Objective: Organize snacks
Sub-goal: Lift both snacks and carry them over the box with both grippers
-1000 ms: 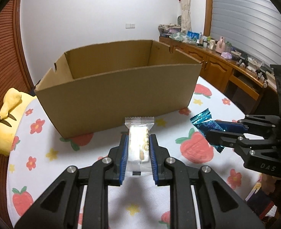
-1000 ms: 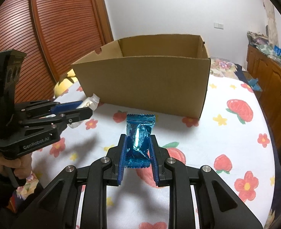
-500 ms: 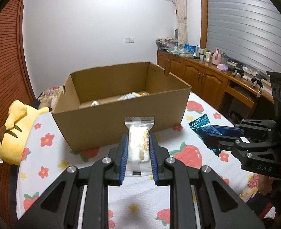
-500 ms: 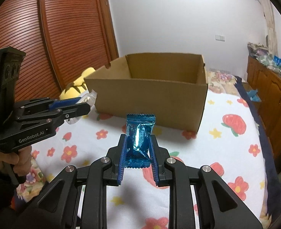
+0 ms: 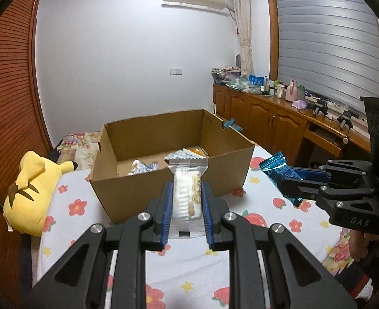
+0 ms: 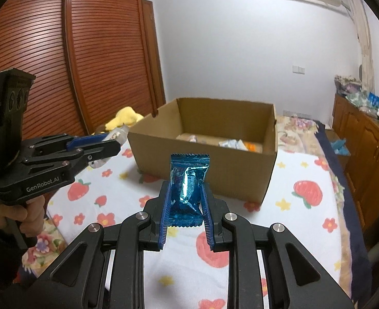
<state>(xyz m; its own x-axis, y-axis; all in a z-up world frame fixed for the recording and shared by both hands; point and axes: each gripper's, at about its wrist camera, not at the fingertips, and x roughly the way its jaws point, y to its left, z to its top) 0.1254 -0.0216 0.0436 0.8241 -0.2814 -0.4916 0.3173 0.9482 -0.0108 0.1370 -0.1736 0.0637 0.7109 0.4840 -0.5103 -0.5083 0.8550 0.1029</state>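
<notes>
While both packets hang in the air short of the open cardboard box (image 5: pixel 168 180), the left gripper (image 5: pixel 186 200) is clamped on a clear-wrapped biscuit packet (image 5: pixel 186 193) with pale round biscuits stacked inside. The right gripper (image 6: pixel 186 206) pinches a crinkled, shiny blue foil packet (image 6: pixel 188 188) with zigzag ends. A few wrapped snacks (image 5: pixel 143 166) lie in the box, which stands on the strawberry-print bed (image 5: pixel 261 198).

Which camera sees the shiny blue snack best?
The right wrist view: the blue snack packet stands front-on in the middle, pinched by the right gripper. The left wrist view shows it only side-on at the right edge, partly hidden behind the fingers.
</notes>
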